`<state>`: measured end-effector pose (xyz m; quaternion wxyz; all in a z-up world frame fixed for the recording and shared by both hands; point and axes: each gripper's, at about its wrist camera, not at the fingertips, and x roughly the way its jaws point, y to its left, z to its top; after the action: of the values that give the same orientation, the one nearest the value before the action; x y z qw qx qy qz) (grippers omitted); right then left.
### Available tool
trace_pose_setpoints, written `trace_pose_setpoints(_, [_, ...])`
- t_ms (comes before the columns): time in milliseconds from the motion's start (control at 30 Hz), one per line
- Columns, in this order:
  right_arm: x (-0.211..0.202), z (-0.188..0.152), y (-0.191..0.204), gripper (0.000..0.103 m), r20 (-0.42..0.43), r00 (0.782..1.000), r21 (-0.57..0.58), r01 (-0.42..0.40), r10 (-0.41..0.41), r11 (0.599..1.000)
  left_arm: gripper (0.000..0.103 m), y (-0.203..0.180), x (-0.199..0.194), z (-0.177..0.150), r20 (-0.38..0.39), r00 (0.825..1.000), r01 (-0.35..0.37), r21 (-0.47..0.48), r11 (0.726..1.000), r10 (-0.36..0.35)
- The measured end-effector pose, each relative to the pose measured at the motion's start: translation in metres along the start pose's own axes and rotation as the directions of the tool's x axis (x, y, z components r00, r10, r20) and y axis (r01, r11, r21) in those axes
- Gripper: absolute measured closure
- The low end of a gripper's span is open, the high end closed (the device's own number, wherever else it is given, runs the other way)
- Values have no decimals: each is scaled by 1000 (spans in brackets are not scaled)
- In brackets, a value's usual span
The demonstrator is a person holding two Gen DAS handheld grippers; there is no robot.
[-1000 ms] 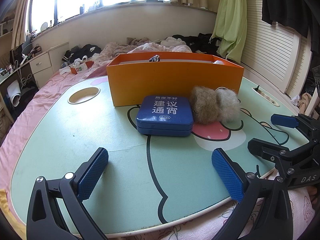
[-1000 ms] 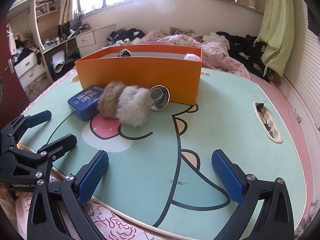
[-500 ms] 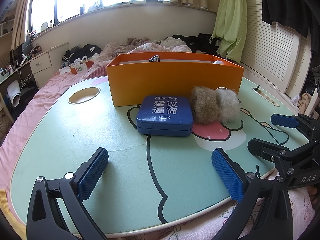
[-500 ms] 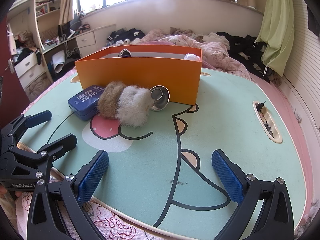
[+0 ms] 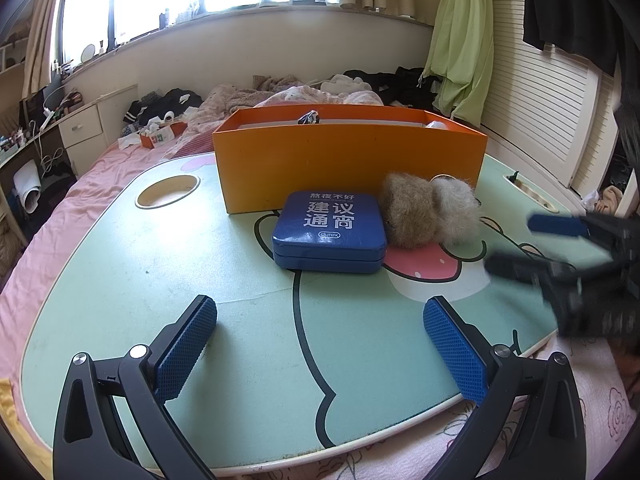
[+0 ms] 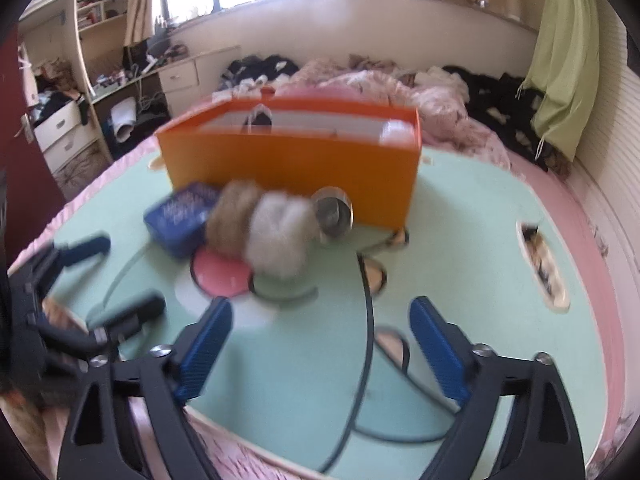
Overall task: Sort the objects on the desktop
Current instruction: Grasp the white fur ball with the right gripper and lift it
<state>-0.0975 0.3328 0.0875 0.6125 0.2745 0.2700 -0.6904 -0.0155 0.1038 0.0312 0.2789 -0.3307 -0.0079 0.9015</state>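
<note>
A green cartoon table (image 5: 120, 280) fills the frame; centre, an orange box (image 5: 348, 160), a blue tin (image 5: 330, 232) touching the fur pompoms (image 5: 430, 212). Left gripper (image 5: 320, 344) and right gripper (image 6: 320, 344), bottom, gape empty

The blue tin (image 5: 329, 231) ahead of the left tongs (image 5: 320, 344), a little to the right of their midline, carries white print on its lid. A small top line reads 熬夜不好; below it stand two rows of large characters, 建议 over 通宵. Under these sits a small rounded badge with the brand "durex". A thin line of tiny type between the large characters and the badge is too small to read. In the right wrist view the same lid is blurred and its print cannot be made out.
</note>
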Motion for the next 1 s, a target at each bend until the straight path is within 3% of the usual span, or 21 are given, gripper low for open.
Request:
trace_pose_setpoints(167, [7, 34, 14, 40, 43, 999, 6, -1, 1, 1000, 0, 0, 0, 0, 0, 1000, -1, -1, 1000, 1])
trace_pose_setpoints(233, [16, 41, 12, 56, 31, 999, 21, 21, -22, 1000, 0, 0, 0, 0, 0, 1000, -2, -1, 1000, 2])
trace_pose_setpoints(467, [39, 43, 10, 80, -44, 998, 53, -39, 42, 998, 0, 0, 0, -1, 1, 1000, -4, -4, 1000, 4])
trace_pose_setpoints(700, [19, 28, 6, 80, 23, 998, 69, -68, 67, 995, 0, 4, 0, 10, -7, 999, 34, -36, 999, -34])
trace_pose_setpoints(833, [1, 20, -5, 79, 85, 994, 109, -84, 75, 990, 0, 11, 2, 25, -18, 1000, 3, -49, 999, -4])
trace_pose_setpoints(1000, [-3, 14, -13, 79, 92, 991, 137, -110, 98, 984, 0, 7, 13, 58, -71, 997, -7, -2, 1000, 7])
